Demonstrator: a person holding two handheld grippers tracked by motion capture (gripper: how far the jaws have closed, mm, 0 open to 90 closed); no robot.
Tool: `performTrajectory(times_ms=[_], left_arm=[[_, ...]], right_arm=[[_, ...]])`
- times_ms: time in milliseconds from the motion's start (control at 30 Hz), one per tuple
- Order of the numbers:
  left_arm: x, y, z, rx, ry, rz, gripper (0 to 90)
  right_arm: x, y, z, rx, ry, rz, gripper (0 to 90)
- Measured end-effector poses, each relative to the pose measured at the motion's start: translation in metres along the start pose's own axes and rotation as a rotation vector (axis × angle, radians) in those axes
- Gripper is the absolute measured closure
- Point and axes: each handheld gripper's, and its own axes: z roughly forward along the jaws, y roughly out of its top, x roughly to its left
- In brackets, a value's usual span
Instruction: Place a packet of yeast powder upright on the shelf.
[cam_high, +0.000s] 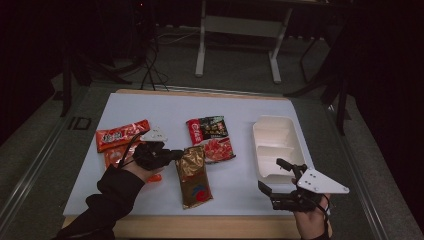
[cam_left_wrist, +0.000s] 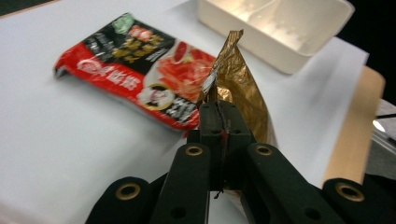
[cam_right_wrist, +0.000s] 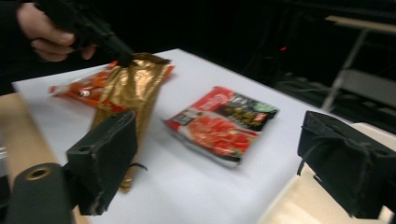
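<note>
High view shows a white table top (cam_high: 150, 107) with several snack packets on it. The left gripper (cam_high: 172, 156) is at the near left part of the table and its two black jaws are pressed together on the top edge of a gold packet (cam_high: 192, 177). This gold packet is in the middle of the table, near the front edge; its far end is pinched and raised, while its near end with the red and blue print lies on the table. In the left gripper view the jaws meet tightly on the crinkled seal of the gold packet (cam_left_wrist: 236, 81), and the packet stands up from the surface there.

Just beyond the gold packet, on the far side, lies a red and black packet (cam_high: 212, 137), flat on the table. Behind the left gripper, at the far left, an orange packet (cam_high: 121, 134) lies flat, with another orange one partly hidden under the hand.

A white tray (cam_high: 276, 145) with compartments stands at the right side of the table. The right gripper (cam_high: 276, 176) is near the front right corner, just beside the near end of the tray. Its jaws are spread wide apart and nothing is between them; the right gripper view shows the two black pads (cam_right_wrist: 105, 161) well apart, with the table between them.
</note>
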Motion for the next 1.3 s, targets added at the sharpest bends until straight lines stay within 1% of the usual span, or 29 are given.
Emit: performTrajectory(times_ms=[67, 100, 167, 233, 300, 333, 367, 400, 433, 467, 500, 533, 567, 600, 633, 700, 733, 767, 833, 900, 933, 1000, 1067, 1133, 1200, 1233, 1300], left_arm=[[-0.004, 0.002, -0.001, -0.008, -0.01, 0.01, 90.0], [-0.006, 0.002, -0.001, -0.01, -0.018, 0.015, 90.0], [-0.009, 0.004, -0.002, -0.022, -0.035, 0.025, 90.0], [-0.011, 0.004, -0.002, -0.032, -0.052, 0.022, 90.0], [-0.014, 0.004, -0.003, -0.045, -0.033, 0.043, 90.0], [-0.015, 0.004, -0.003, -0.049, -0.043, 0.055, 90.0], [-0.017, 0.004, -0.004, -0.06, -0.047, 0.067, 90.0], [-0.017, 0.004, -0.004, -0.06, -0.05, 0.07, 90.0], [-0.017, 0.004, -0.003, -0.064, -0.063, 0.074, 90.0], [-0.018, 0.004, -0.004, -0.071, -0.074, 0.073, 90.0], [-0.018, 0.004, -0.004, -0.071, -0.076, 0.075, 90.0], [-0.019, 0.004, -0.003, -0.084, -0.093, 0.087, 90.0], [-0.019, 0.005, -0.004, -0.088, -0.099, 0.09, 90.0], [-0.021, 0.005, -0.004, -0.086, -0.104, 0.094, 90.0], [-0.022, 0.005, -0.004, -0.091, -0.112, 0.105, 90.0], [-0.025, 0.006, -0.004, -0.094, -0.118, 0.112, 90.0], [-0.026, 0.006, -0.004, -0.098, -0.122, 0.122, 90.0], [-0.027, 0.006, -0.004, -0.099, -0.127, 0.122, 90.0], [-0.029, 0.006, -0.004, -0.102, -0.14, 0.13, 90.0], [-0.03, 0.006, -0.005, -0.101, -0.142, 0.129, 90.0], [-0.031, 0.006, -0.005, -0.103, -0.146, 0.13, 90.0], [-0.033, 0.006, -0.005, -0.103, -0.149, 0.134, 90.0], [-0.035, 0.005, -0.006, -0.105, -0.156, 0.139, 90.0], [-0.036, 0.005, -0.006, -0.107, -0.156, 0.142, 90.0], [-0.038, 0.005, -0.006, -0.11, -0.162, 0.14, 90.0], [-0.038, 0.005, -0.007, -0.111, -0.17, 0.142, 90.0], [-0.04, 0.004, -0.008, -0.113, -0.18, 0.149, 90.0]], right_arm=[[0.0, 0.001, 0.0, -0.021, 0.023, 0.032, 10.4], [-0.001, 0.002, 0.0, -0.025, 0.044, 0.055, 10.4], [0.0, 0.005, 0.001, -0.036, 0.034, 0.082, 10.4], [-0.002, 0.008, 0.001, -0.05, 0.047, 0.096, 10.4], [-0.001, 0.012, 0.002, -0.051, 0.068, 0.089, 10.4], [0.0, 0.014, 0.003, -0.045, 0.067, 0.08, 10.4], [0.001, 0.016, 0.004, -0.045, 0.083, 0.075, 10.4], [0.002, 0.018, 0.006, -0.042, 0.099, 0.067, 10.4], [0.003, 0.021, 0.008, -0.038, 0.102, 0.054, 10.4], [0.004, 0.023, 0.01, -0.035, 0.128, 0.054, 10.4], [0.005, 0.026, 0.012, -0.029, 0.144, 0.059, 10.4], [0.005, 0.029, 0.015, -0.025, 0.157, 0.056, 10.5], [0.006, 0.033, 0.019, -0.017, 0.177, 0.052, 10.5], [0.007, 0.035, 0.021, -0.01, 0.177, 0.049, 11.9], [0.008, 0.038, 0.024, 0.0, 0.188, 0.043, 13.6], [0.009, 0.041, 0.031, 0.003, 0.207, 0.039, 14.4], [0.01, 0.043, 0.035, 0.011, 0.221, 0.035, 14.2], [0.011, 0.044, 0.039, 0.009, 0.227, 0.031, 14.1], [0.012, 0.044, 0.048, 0.023, 0.265, 0.022, 13.0], [0.014, 0.044, 0.057, 0.034, 0.286, 0.031, 13.9], [0.014, 0.043, 0.062, 0.04, 0.299, 0.038, 16.5], [0.016, 0.041, 0.073, 0.066, 0.325, 0.046, 17.0], [0.017, 0.039, 0.083, 0.088, 0.349, 0.06, 22.1], [0.019, 0.036, 0.093, 0.12, 0.377, 0.071, 24.4], [0.022, 0.033, 0.103, 0.157, 0.386, 0.06, 30.4], [0.023, 0.031, 0.108, 0.17, 0.397, 0.062, 30.8], [0.024, 0.03, 0.114, 0.181, 0.424, 0.074, 36.1]])
